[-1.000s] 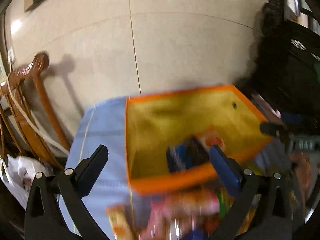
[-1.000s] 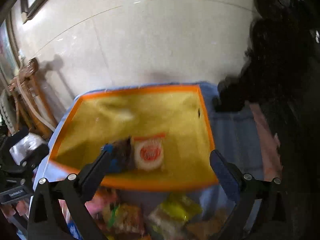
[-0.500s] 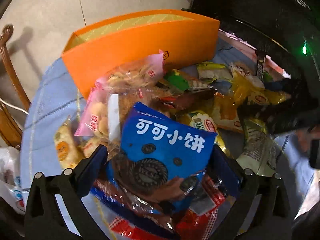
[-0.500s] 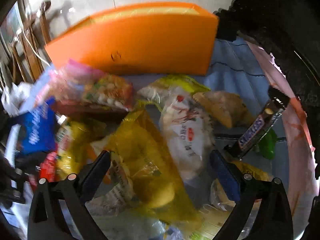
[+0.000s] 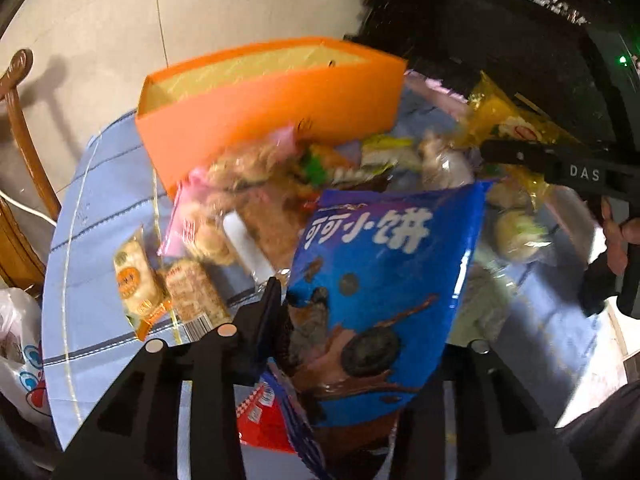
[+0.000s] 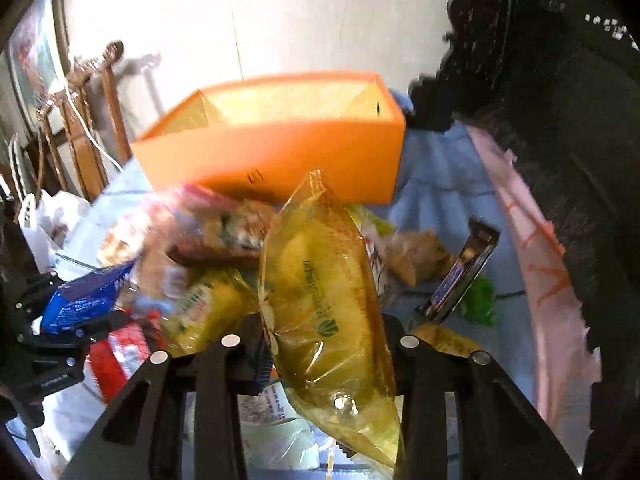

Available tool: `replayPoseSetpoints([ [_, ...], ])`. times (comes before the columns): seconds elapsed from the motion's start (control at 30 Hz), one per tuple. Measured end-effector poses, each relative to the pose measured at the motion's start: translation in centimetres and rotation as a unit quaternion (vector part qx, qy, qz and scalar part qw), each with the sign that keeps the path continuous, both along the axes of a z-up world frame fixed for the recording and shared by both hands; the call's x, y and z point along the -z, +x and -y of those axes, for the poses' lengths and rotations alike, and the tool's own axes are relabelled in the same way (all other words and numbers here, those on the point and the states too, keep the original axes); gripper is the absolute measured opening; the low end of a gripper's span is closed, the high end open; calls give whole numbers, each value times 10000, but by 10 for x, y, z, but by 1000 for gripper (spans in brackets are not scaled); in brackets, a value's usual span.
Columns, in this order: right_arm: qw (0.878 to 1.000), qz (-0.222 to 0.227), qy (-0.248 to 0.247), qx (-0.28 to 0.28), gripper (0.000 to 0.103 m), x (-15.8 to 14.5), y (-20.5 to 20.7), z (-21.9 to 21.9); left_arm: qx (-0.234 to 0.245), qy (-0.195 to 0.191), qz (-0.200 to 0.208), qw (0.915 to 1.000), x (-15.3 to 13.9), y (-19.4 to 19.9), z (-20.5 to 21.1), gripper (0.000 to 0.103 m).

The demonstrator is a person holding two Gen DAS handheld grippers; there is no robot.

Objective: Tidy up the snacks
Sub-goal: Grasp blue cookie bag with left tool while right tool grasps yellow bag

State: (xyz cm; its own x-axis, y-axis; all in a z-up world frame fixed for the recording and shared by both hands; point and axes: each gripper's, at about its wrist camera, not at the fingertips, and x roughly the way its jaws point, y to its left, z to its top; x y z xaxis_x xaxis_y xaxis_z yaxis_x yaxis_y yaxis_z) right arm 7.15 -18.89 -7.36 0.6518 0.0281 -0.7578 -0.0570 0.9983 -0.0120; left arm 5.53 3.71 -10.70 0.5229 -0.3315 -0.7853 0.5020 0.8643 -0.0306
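My left gripper (image 5: 352, 328) is shut on a blue cookie bag (image 5: 380, 272) and holds it above the snack pile. My right gripper (image 6: 328, 344) is shut on a clear yellow snack bag (image 6: 324, 292), also lifted. An orange box with a yellow inside (image 5: 272, 92) stands at the far side of the blue tablecloth (image 5: 92, 208); it also shows in the right wrist view (image 6: 280, 148). Loose snack packs (image 5: 248, 200) lie between the box and the grippers. The blue bag also shows at the left of the right wrist view (image 6: 84, 300).
A wooden chair (image 5: 20, 168) stands at the left of the table, with a white plastic bag (image 5: 16, 344) below it. A dark chocolate bar (image 6: 464, 272) and a green pack (image 6: 480, 300) lie at the right. A dark bulky object (image 6: 560, 80) stands at the far right.
Both grippers dropped from over the box to the snack pile, closed on one bag each and lifted them. The left took the blue cookie bag, the right the yellow bag.
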Motion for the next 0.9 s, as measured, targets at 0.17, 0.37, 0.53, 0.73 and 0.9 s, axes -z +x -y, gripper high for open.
replayPoseSetpoints([
  [0.17,9989,349,311,-2,37,-33,-5,10,-184,-128,159,9996,-37,0,1,35],
  [0.37,9955,834,445,-62,37,-72,-10,15,-404,-469,384,9973,-80,13,0,35],
  [0.53,9876,999,1202,-170,37,-100,-8,31,-454,-537,433,9966,-98,27,-5,35],
  [0.73,9780,1242,1627,-402,37,-127,-3,44,-733,-719,167,9946,-110,64,-22,29],
  [0.9,9744,1243,1841,-351,37,-124,-5,57,-832,-665,183,9941,-114,74,-25,23],
])
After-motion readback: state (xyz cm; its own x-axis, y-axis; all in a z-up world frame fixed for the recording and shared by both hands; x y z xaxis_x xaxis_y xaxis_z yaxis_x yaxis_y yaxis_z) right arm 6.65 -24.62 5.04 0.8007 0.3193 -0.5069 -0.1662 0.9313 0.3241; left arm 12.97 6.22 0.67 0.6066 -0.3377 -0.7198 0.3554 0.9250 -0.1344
